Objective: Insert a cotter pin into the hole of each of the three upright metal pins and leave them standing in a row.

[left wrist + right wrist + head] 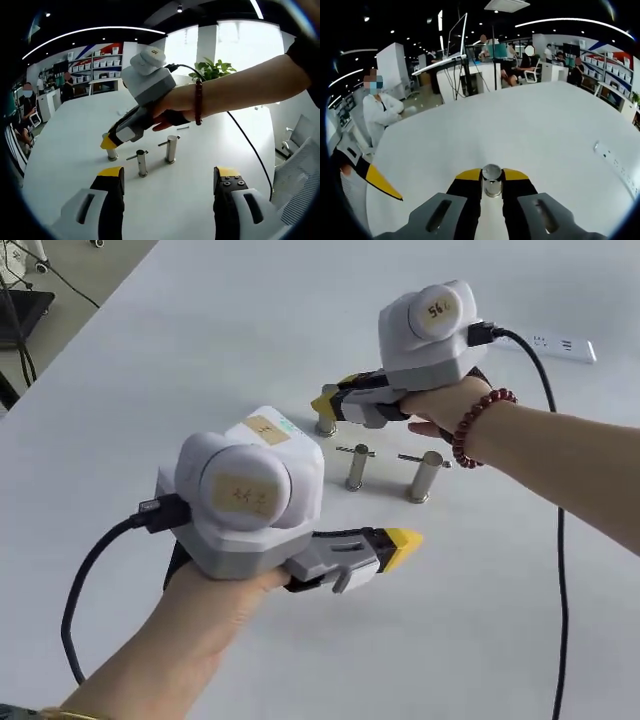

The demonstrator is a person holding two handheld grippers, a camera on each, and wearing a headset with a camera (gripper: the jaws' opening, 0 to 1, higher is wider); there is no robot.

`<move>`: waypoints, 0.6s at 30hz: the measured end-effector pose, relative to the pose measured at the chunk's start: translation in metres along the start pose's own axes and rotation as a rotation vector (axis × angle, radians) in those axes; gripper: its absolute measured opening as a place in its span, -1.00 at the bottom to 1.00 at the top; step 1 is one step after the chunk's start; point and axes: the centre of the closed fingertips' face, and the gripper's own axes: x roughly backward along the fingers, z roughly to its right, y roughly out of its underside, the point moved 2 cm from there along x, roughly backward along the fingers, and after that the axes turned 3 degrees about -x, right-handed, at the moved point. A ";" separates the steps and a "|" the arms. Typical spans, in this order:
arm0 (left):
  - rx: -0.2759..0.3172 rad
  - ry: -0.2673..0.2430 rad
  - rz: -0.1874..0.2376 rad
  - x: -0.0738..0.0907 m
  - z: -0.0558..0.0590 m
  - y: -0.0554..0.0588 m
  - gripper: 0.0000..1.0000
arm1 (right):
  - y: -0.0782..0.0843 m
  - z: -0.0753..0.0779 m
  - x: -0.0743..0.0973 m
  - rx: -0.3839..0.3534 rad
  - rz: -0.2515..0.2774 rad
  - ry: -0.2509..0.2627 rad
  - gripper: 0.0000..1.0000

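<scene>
Three upright metal pins stand in a row on the white table (200, 350). The middle pin (357, 468) (142, 163) and the right pin (425, 478) (171, 149) each carry a thin cotter pin crosswise near the top. My right gripper (325, 404) (491, 176) is shut on the top of the left pin (326, 426) (491, 180) (111, 153). My left gripper (397, 547) (170, 174) hovers open and empty, nearer to me than the row, pointing at it.
A white power strip (565, 345) (619, 170) lies at the table's far right. Black cables (555, 540) trail from both grippers. People sit and stand at desks beyond the table's far end (380, 112).
</scene>
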 end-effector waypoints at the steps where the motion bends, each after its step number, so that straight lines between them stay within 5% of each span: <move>1: -0.003 0.000 -0.007 0.000 0.000 0.001 0.43 | -0.001 0.000 0.000 0.005 -0.006 0.002 -0.81; 5: -0.060 -0.021 -0.034 -0.001 -0.001 0.002 0.42 | 0.000 0.003 -0.001 0.014 -0.011 0.001 -0.82; 18: -0.053 -0.010 -0.024 0.000 0.001 0.000 0.42 | 0.006 0.003 0.012 0.056 -0.030 0.000 -0.84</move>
